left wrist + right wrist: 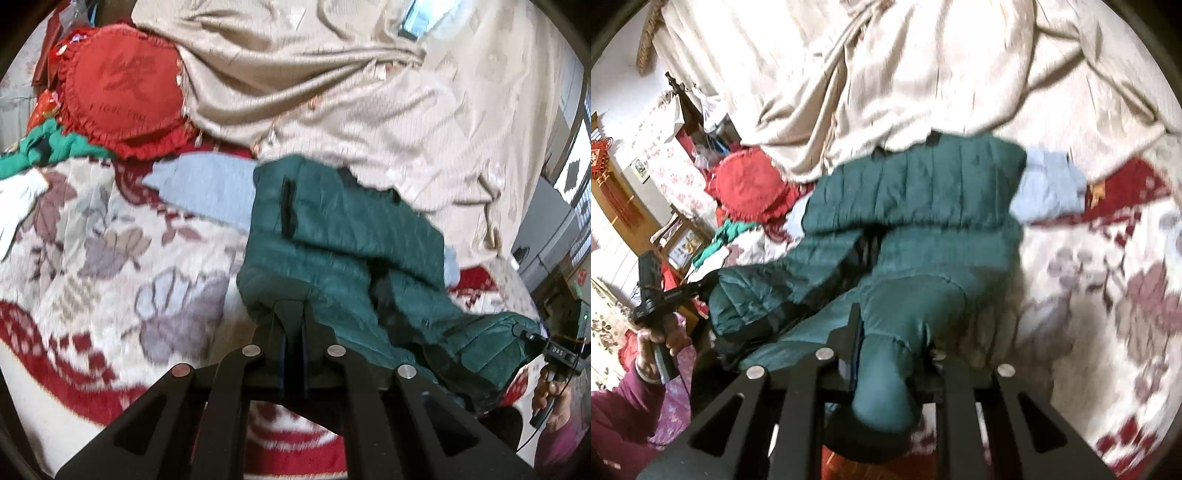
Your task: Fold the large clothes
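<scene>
The dark green quilted jacket lies partly on the bed and is gripped at its near edge by both tools. The left tool has its jaws pressed together on a fold of the jacket's near corner. The right tool pinches a bunched roll of the jacket, which hangs toward the camera. The jacket's long axis runs across the bed, from tool to tool. Under it lie a pale blue garment and a floral red-and-cream blanket. Behind are a beige quilt and a red frilled cushion.
</scene>
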The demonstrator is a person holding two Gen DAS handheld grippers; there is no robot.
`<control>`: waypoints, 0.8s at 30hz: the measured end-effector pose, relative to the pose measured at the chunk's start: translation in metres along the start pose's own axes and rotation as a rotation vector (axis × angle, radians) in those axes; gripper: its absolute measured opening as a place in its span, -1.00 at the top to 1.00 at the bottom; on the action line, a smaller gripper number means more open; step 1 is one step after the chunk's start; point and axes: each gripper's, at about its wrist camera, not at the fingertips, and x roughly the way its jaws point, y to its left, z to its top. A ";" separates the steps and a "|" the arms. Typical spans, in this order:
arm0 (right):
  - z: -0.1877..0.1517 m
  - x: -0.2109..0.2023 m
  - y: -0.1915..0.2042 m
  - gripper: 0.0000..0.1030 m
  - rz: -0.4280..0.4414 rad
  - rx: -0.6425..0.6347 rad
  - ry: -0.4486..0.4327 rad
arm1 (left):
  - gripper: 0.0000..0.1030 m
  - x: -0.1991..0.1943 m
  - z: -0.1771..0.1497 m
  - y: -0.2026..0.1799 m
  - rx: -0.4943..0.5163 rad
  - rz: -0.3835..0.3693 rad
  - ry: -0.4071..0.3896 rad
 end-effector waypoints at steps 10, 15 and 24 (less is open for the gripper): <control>0.082 0.023 -0.021 0.67 -0.081 0.039 -0.104 | 1.00 0.033 0.075 -0.014 -0.022 0.015 -0.116; 0.128 0.058 -0.038 0.67 -0.141 0.060 -0.122 | 1.00 0.074 0.117 -0.021 0.003 0.073 -0.156; 0.192 0.137 -0.091 0.67 -0.213 0.123 -0.091 | 1.00 0.183 0.168 -0.015 0.016 0.202 -0.123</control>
